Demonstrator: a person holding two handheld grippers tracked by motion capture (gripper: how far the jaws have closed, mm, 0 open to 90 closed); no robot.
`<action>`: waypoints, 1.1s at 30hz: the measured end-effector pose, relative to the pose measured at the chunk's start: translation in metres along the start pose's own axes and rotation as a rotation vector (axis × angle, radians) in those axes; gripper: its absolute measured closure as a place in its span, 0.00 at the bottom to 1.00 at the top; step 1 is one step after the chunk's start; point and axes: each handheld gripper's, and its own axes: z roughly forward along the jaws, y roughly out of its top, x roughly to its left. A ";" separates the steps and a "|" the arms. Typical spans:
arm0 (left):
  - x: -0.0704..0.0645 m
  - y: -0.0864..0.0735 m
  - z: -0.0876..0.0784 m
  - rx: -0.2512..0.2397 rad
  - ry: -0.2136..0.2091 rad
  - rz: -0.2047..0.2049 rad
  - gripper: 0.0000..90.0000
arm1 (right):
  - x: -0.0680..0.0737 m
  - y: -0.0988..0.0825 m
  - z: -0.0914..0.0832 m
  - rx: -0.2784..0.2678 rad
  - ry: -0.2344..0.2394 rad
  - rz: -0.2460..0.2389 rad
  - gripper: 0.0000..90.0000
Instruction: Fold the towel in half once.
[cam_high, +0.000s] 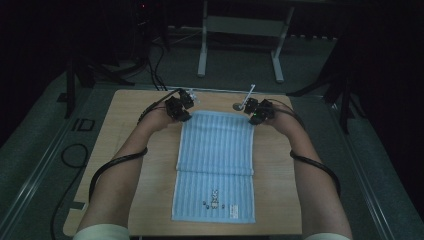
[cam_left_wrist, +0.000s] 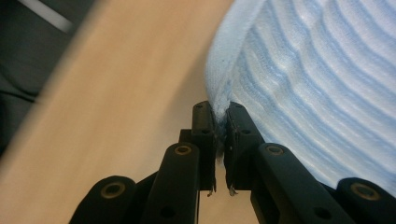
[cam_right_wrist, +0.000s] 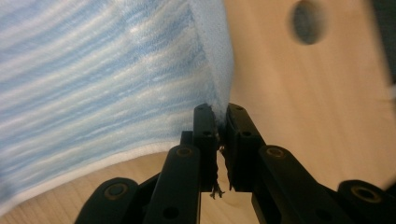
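Both my grippers pinched tight, arms stretched forward

My left gripper (cam_high: 184, 116) and right gripper (cam_high: 255, 118) sit at the far ends of my outstretched forearms, level with each other, each with jaws clamped nearly together, cables trailing back along my arms.

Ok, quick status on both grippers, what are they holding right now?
Left gripper: shut on the far left corner of the blue towel.
Right gripper: shut on the towel's far right corner.

Probably a dim lab: cabled floor (cam_high: 75, 155), bare worktable (cam_high: 130, 130).
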 end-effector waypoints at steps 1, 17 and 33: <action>0.001 0.003 -0.008 -0.027 0.031 -0.007 0.93 | -0.003 0.001 -0.008 -0.014 -0.014 0.005 0.93; -0.013 -0.026 -0.065 -0.189 0.020 0.041 0.92 | 0.022 -0.004 -0.087 -0.159 -0.134 -0.076 0.93; -0.113 -0.104 -0.065 -0.179 -0.179 0.137 0.92 | 0.143 -0.081 -0.074 -0.199 0.015 -0.163 0.92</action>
